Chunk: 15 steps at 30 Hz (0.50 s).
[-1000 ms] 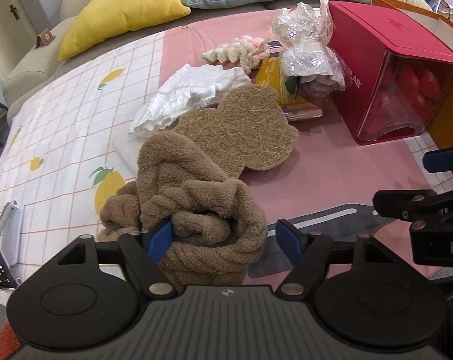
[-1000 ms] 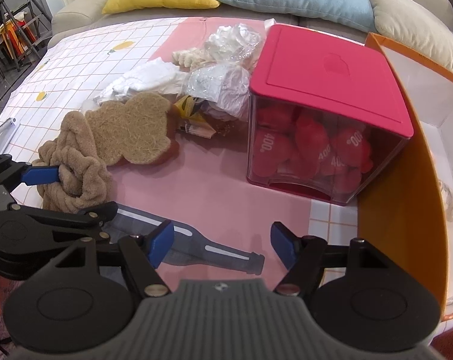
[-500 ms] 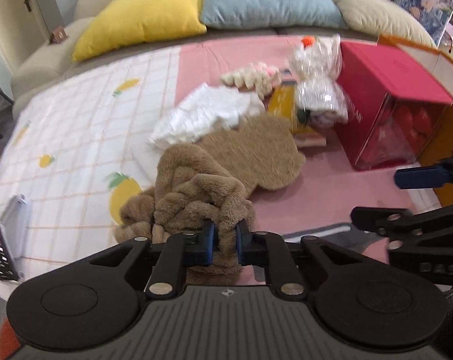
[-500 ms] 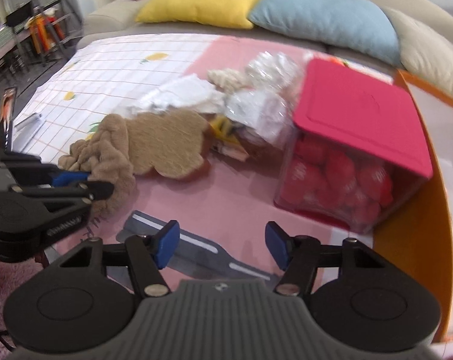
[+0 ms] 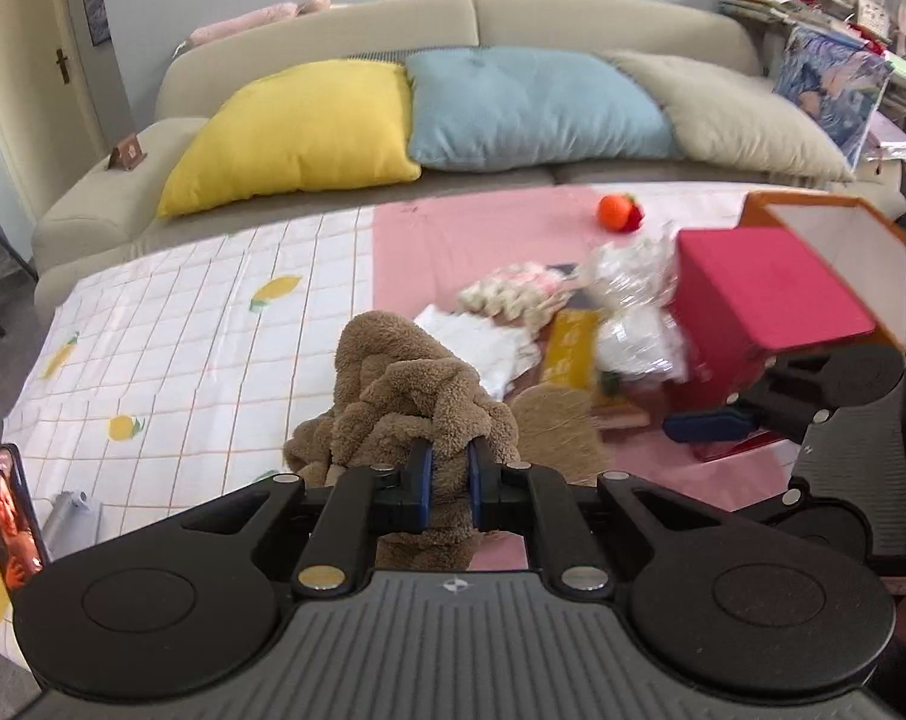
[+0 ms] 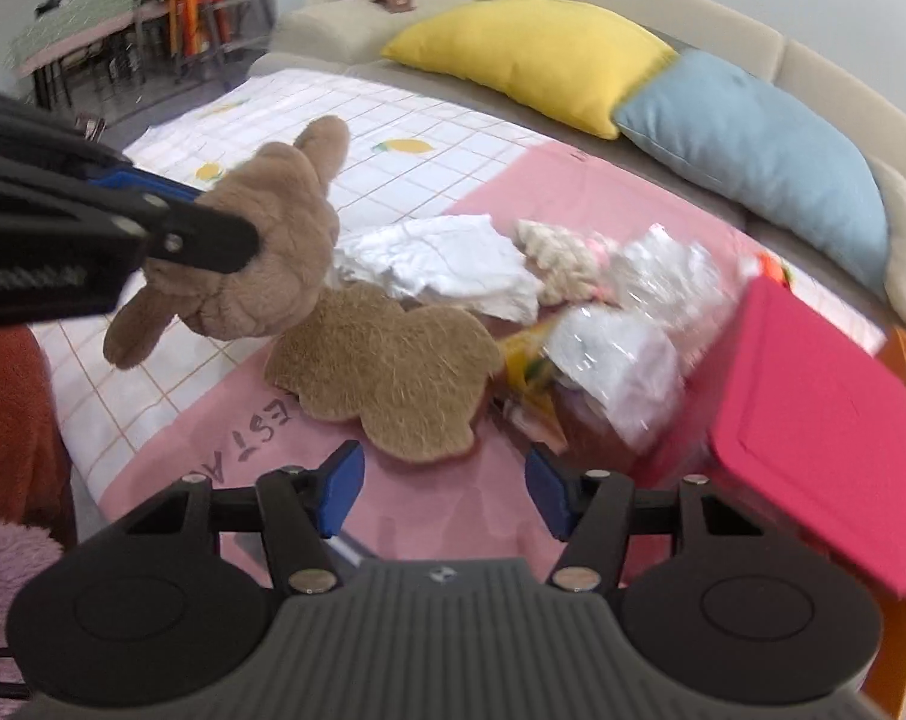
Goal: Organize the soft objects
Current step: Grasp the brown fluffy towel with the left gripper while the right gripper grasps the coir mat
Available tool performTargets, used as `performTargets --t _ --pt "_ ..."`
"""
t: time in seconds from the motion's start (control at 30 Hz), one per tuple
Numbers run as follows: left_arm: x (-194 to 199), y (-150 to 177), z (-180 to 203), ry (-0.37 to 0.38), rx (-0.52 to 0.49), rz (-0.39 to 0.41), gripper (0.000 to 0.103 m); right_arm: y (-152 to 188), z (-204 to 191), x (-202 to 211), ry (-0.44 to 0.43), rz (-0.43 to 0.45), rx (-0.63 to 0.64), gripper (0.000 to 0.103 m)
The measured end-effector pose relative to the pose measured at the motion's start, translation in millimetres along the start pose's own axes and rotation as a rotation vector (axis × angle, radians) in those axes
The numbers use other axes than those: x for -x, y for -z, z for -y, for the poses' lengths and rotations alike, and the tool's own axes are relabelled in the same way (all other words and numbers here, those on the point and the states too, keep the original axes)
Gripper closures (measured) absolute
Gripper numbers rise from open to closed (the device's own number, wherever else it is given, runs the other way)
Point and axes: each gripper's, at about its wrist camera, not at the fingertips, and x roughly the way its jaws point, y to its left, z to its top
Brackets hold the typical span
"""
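My left gripper (image 5: 448,468) is shut on a fluffy brown plush cloth (image 5: 405,384) and holds it lifted off the table. In the right wrist view the same plush cloth (image 6: 267,264) hangs from the left gripper at the left, above the checked tablecloth (image 6: 429,138). My right gripper (image 6: 441,486) is open and empty, low over the pink cloth (image 6: 561,180), in front of a flat brown fibre mat (image 6: 387,366). A white cloth (image 6: 441,264), a cream knitted toy (image 6: 564,258) and clear plastic bags (image 6: 639,324) lie behind the mat.
A red lidded box (image 6: 813,420) stands at the right beside an orange box (image 5: 825,222). A small orange toy (image 5: 618,213) lies at the far side. A sofa with yellow (image 5: 297,126), blue and beige cushions runs behind the table. A phone (image 5: 6,516) stands at the left edge.
My left gripper shut on the brown plush cloth and lifted it up off the table. My right gripper rose and drew back, staying open.
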Motion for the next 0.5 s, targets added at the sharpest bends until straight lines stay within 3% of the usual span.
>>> performTargets --t 0.23,0.33,0.5 --pt "-19 11 -9 0.01 0.041 -0.048 0.09 -5 -21 -34 0.043 -0.025 0.2 0.038" --pt "-18 12 -10 0.014 0.041 -0.051 0.09 -8 -21 -44 0.037 -0.032 0.192 0.039" --pt "-19 12 -7 0.022 0.033 -0.052 0.09 -10 -23 -50 0.038 -0.034 0.149 0.049"
